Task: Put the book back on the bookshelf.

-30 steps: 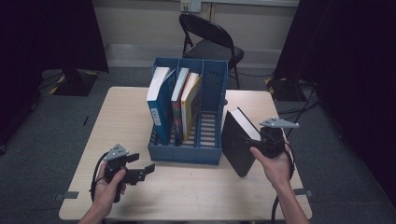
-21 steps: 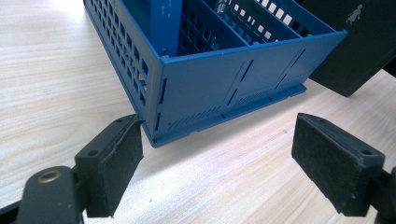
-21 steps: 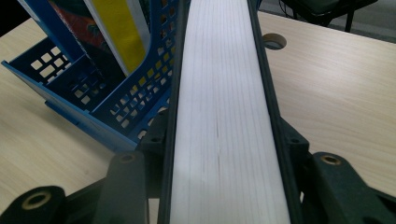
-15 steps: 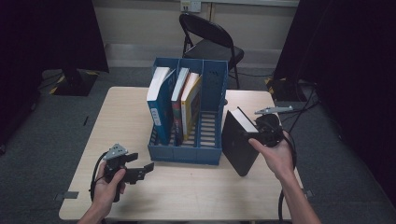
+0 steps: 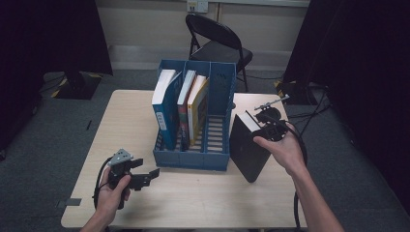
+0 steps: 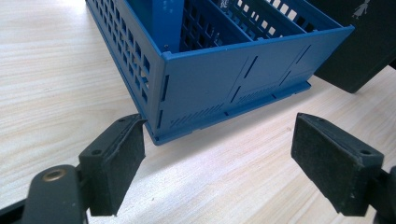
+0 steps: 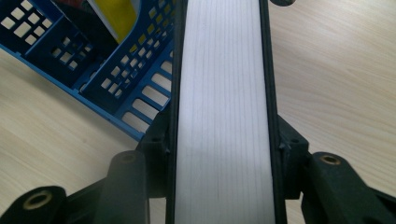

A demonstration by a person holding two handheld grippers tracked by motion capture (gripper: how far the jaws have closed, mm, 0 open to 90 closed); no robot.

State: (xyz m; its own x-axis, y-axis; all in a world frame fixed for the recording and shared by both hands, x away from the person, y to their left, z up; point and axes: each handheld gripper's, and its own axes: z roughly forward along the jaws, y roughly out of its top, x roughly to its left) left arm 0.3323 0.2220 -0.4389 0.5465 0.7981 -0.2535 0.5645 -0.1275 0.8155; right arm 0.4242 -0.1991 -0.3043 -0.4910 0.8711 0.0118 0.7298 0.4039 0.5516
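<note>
Hands come in from the near edge of the table (image 5: 145, 111), each holding a gripper. Nearest, by the near-left corner, the left gripper (image 5: 145, 178) sits low over the wood with its jaws spread wide and nothing between them; in the left gripper view its pads (image 6: 114, 163) frame the near corner of the blue file rack (image 6: 233, 79) without touching it. Further in and toward the right edge, the right gripper (image 5: 261, 129) is clamped on the top edge of a black book (image 5: 247, 150); the right gripper view shows the white page block (image 7: 224, 116) running up between its jaws, a black cover pressed by each pad. That book stands tilted on the table just to the right of the rack, its lower corner near the wood. The rack stands at the middle of the table, with a blue book (image 5: 165, 113), a dark one (image 5: 184, 108) and a yellow-edged one (image 5: 198, 108) leaning in its left compartments; the rightmost compartment holds nothing. Beyond the far edge stands a black folding chair (image 5: 217, 43)
</note>
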